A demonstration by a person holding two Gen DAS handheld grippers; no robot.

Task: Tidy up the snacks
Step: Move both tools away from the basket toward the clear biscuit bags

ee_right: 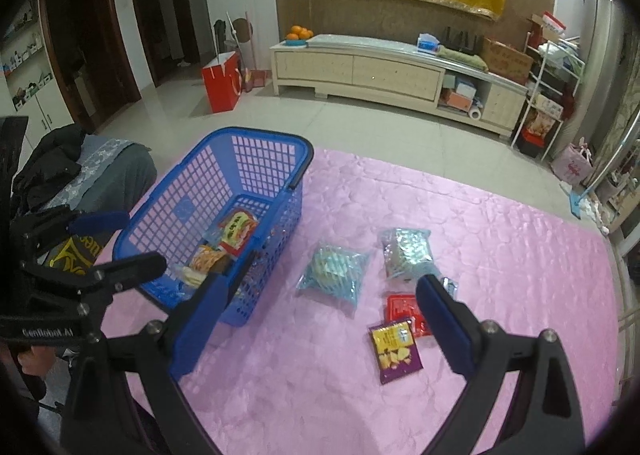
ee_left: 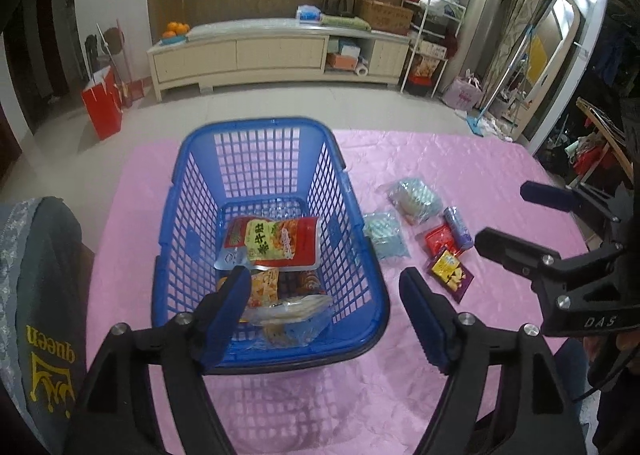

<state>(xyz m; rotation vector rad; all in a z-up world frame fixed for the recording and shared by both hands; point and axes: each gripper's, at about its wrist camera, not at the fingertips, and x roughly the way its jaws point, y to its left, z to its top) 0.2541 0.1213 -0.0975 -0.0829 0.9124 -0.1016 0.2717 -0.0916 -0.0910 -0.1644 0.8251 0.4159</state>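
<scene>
A blue plastic basket [ee_left: 256,123] [ee_right: 272,133] stands on the pink tablecloth [ee_right: 480,255]. It holds a red-and-yellow packet [ee_left: 276,241] and other snack packets [ee_left: 288,307]. My left gripper [ee_left: 326,307] [ee_right: 120,243] hovers open over the basket's near end, nothing between its pads. To the basket's right lie two teal packets [ee_right: 332,271] [ee_right: 406,251], a red packet [ee_right: 404,309], a purple chip packet [ee_right: 396,351] and a small blue-purple packet [ee_left: 458,227]. My right gripper [ee_right: 320,319] [ee_left: 524,221] hangs open and empty above the cloth, near the purple and red packets.
A grey garment printed "queen" [ee_left: 40,295] drapes over a seat at the table's left. Beyond the table's far edge is tiled floor, with a red paper bag [ee_right: 220,85] and a long low cabinet [ee_right: 380,71] against the wall.
</scene>
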